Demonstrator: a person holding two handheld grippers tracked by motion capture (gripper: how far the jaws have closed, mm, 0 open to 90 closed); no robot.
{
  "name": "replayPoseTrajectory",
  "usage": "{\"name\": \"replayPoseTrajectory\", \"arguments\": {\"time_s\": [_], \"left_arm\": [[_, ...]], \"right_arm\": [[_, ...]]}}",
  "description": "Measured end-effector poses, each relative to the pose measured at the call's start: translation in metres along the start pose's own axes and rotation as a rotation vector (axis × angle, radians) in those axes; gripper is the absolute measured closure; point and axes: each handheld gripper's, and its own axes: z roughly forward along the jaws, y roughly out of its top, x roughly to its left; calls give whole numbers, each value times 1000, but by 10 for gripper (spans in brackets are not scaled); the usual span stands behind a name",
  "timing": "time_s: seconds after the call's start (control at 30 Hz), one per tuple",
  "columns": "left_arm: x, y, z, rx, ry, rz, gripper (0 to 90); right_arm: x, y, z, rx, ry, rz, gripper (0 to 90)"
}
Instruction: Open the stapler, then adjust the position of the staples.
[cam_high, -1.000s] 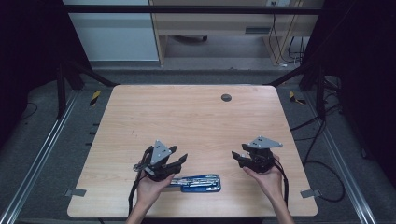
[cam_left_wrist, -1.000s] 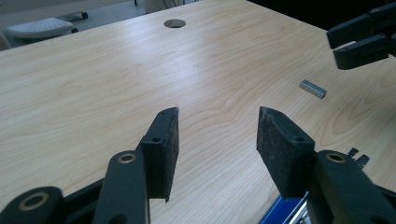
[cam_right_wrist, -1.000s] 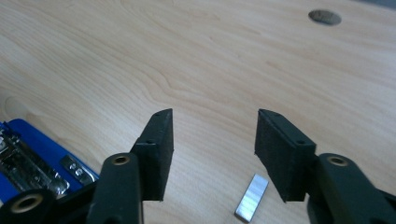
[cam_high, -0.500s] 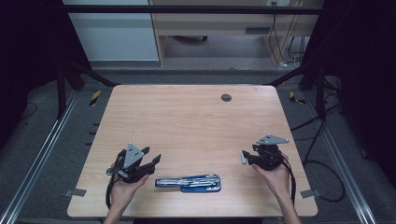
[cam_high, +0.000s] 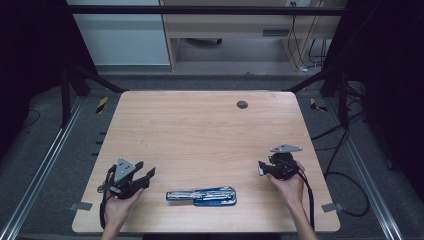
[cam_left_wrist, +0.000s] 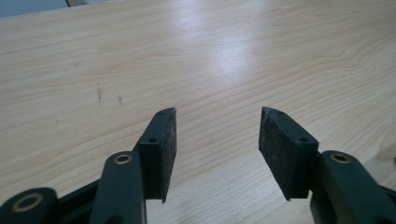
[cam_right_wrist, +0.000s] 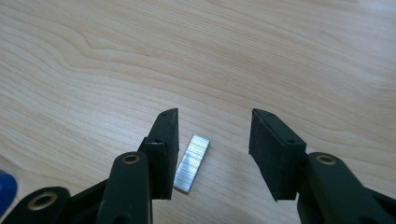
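Note:
A blue and silver stapler, folded out flat, lies near the table's front edge between my two hands. My left gripper is to its left, open, with bare wood between the pads. My right gripper hovers low to the stapler's right. A short silver strip of staples lies on the wood between its jaws, close to the left pad. These jaws have just been closing, and neither pad presses on the strip. A blue corner of the stapler shows at the right gripper view's lower left.
The pale wooden table has a small dark round grommet near its far edge. Cables trail off the right side to the floor. Metal rails run along both sides, and a desk stands beyond the far edge.
My left gripper has slid left, away from the stapler, and sunk towards the table. The right gripper has dipped slightly and stayed in about the same spot.

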Motion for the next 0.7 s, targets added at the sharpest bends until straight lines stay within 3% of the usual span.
{"name": "replayPoseTrajectory", "arguments": {"time_s": [0.17, 0.47, 0.57, 0.7], "left_arm": [[7, -2, -2, 0, 14, -37, 446], [10, -4, -1, 13, 26, -31, 421], [8, -4, 1, 31, 29, -14, 404], [10, -4, 1, 36, 30, -21, 391]], "right_arm": [[-2, -4, 7, 4, 4, 19, 541], [0, -6, 10, 1, 17, 27, 538], [0, -6, 10, 4, 19, 27, 564], [-2, -6, 10, 1, 15, 15, 596]]}}
